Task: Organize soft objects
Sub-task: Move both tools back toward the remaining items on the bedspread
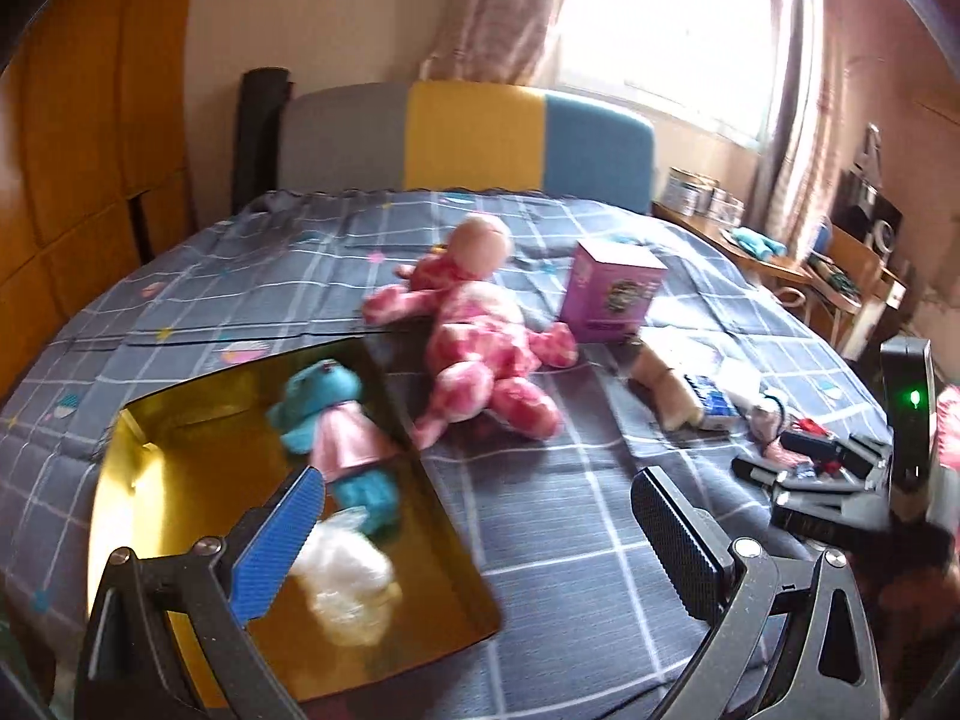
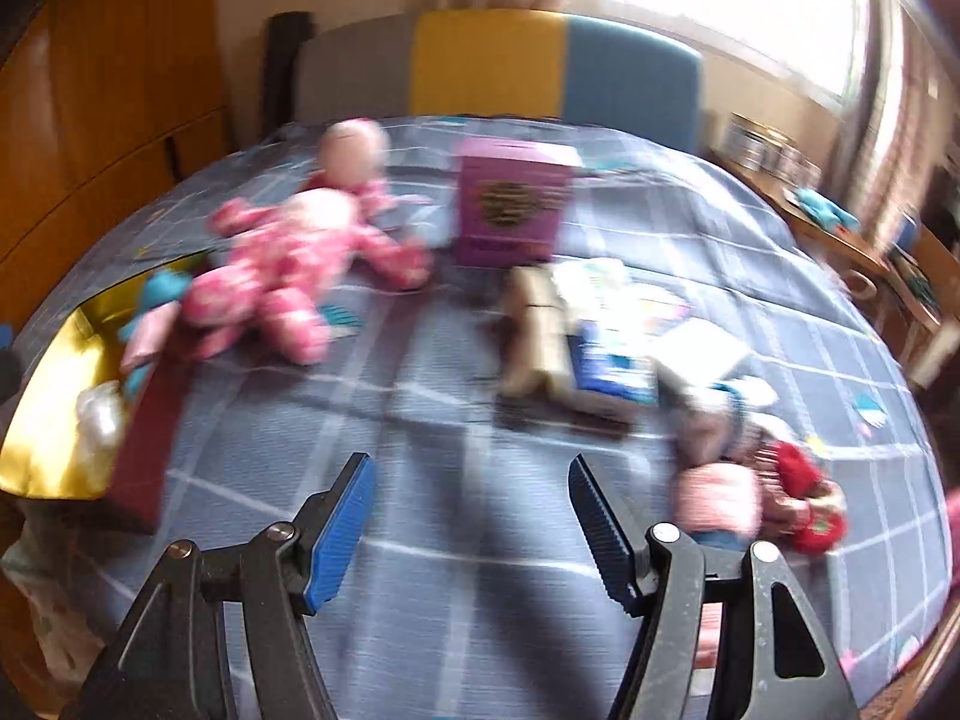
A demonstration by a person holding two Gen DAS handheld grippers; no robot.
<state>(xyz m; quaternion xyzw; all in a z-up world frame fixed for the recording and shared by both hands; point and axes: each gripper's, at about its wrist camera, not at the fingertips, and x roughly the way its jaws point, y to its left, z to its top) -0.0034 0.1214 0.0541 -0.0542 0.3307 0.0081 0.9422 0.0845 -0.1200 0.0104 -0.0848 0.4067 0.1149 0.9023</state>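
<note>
The scene is a bed [image 1: 540, 516] covered with a grey checked sheet. On its left part lies an open box with a golden inside [image 1: 198, 480]. In this box there is a teal plush toy in a pink dress [image 1: 336, 420], and next to its feet a white, fluffy soft thing [image 1: 348, 582].

Just beside the right wall of the box, on the sheet, lies a big pink and white plush doll [image 1: 480, 348] with a bald peach head turned toward the headboard. Near its right side stands a purple carton [image 1: 612, 291]. More to the right there is a beige plush piece [image 2: 537, 330], a blue and white packet [image 2: 612, 375], and then a small doll with red parts [image 2: 792, 504] near the right edge of the bed. This picture is blurred, so small details there I cannot tell.

The left gripper [image 1: 480, 552] hangs over the near right corner of the golden box; its jaws are spread wide and nothing is between them. The right gripper [image 2: 471, 534] is over the bare sheet in the middle of the bed, its jaws are also spread and empty. Part of the right gripper is visible at the right border of the left wrist view, with a green light on it.
</note>
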